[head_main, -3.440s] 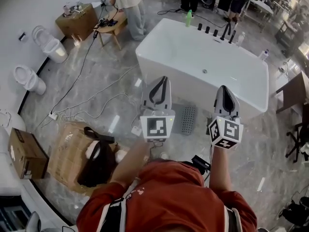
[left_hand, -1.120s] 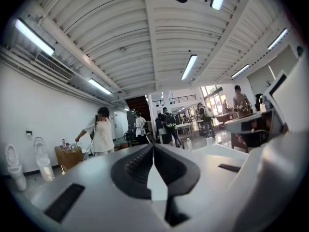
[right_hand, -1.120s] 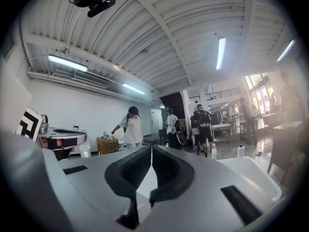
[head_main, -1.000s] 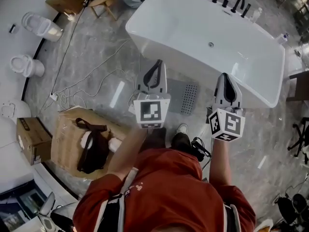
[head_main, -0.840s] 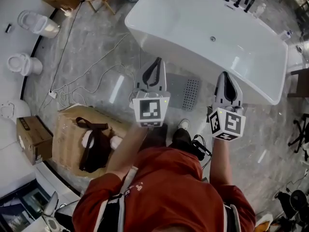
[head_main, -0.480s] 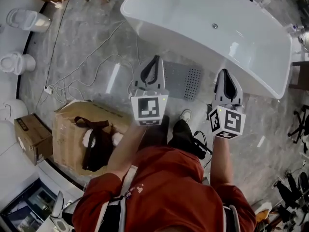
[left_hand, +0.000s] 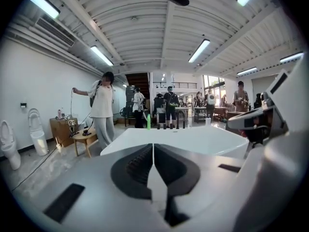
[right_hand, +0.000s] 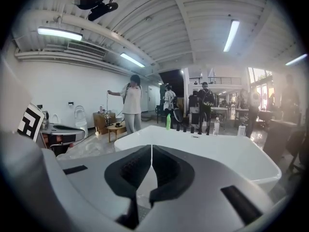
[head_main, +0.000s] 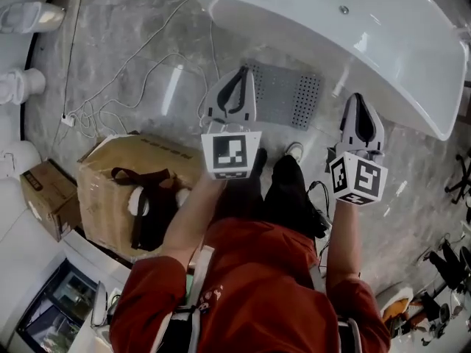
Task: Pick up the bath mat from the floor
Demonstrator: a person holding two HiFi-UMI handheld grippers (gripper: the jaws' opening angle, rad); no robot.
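Note:
The grey bath mat (head_main: 287, 95), dotted with holes at its right end, lies flat on the marble floor beside the white bathtub (head_main: 353, 39). My left gripper (head_main: 237, 79) hangs in the air above the mat's left edge, shut and empty. My right gripper (head_main: 356, 105) is held over the floor just right of the mat, below the tub wall, also shut with nothing in it. Both gripper views look level across the tub (left_hand: 183, 139) (right_hand: 212, 151); the mat is below their view. In each, the jaws meet in a thin line.
A cardboard box (head_main: 125, 190) with a dark bag (head_main: 151, 212) on it stands at my left, a smaller box (head_main: 45, 197) beyond it. White cables (head_main: 125, 87) trail over the floor. Toilets (head_main: 29, 17) line the left wall. Several people (left_hand: 104, 105) stand behind the tub.
I have stepped closer to the tub: mat and tub have slid up and nearer in the head view. Both grippers stay shut, held out in front in the same pose.

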